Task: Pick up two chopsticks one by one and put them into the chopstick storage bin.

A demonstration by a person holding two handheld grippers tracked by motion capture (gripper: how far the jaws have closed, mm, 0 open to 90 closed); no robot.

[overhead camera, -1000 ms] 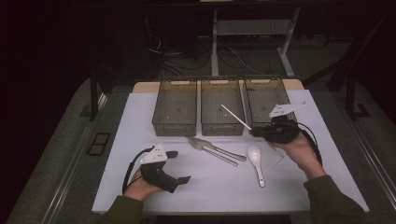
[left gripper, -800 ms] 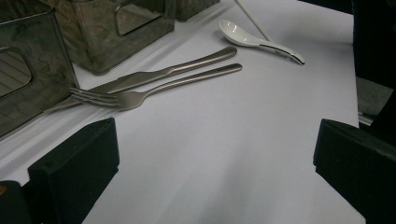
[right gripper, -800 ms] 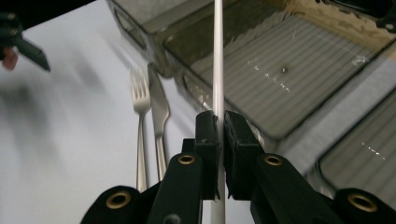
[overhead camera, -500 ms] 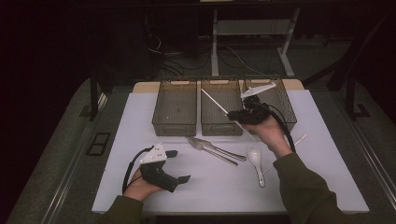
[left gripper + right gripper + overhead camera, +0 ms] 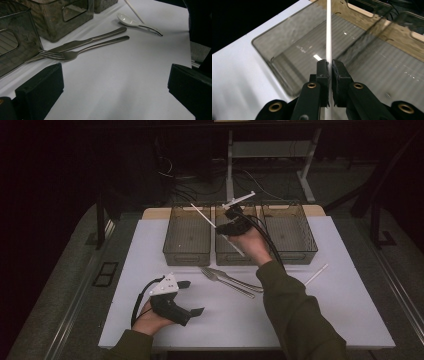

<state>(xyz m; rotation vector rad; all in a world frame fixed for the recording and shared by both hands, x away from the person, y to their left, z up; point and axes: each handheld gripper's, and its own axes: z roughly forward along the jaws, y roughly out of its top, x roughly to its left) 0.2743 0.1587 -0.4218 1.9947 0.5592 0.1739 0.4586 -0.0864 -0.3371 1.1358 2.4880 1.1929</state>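
Right gripper [image 5: 330, 65] was clamped on a white chopstick [image 5: 328, 30] — jaws pinched flat against its shaft, partway along its length. In the high view the chopstick [image 5: 206, 216] was held in the air, slanting from above the left tray [image 5: 186, 254] across the middle tray [image 5: 226, 258]; the right gripper view looked down past it into a smoked, ribbed tray floor.

Handling, as judged: a thin, stiff, light rod, probably smooth, so apt to pivot or slide between flat pads. A hold nearer mid-length should limit swing; held off-centre, the long free end would lever on any contact with a tray wall.

Left gripper [image 5: 172, 302] rested on the white table [image 5: 350, 310], jaws spread wide, holding nothing. Ahead of it lay a fork [image 5: 82, 51] and knife [image 5: 85, 42] side by side, with a white spoon [image 5: 135, 23] beyond. A second chopstick [image 5: 316, 274] lay at the table's right.
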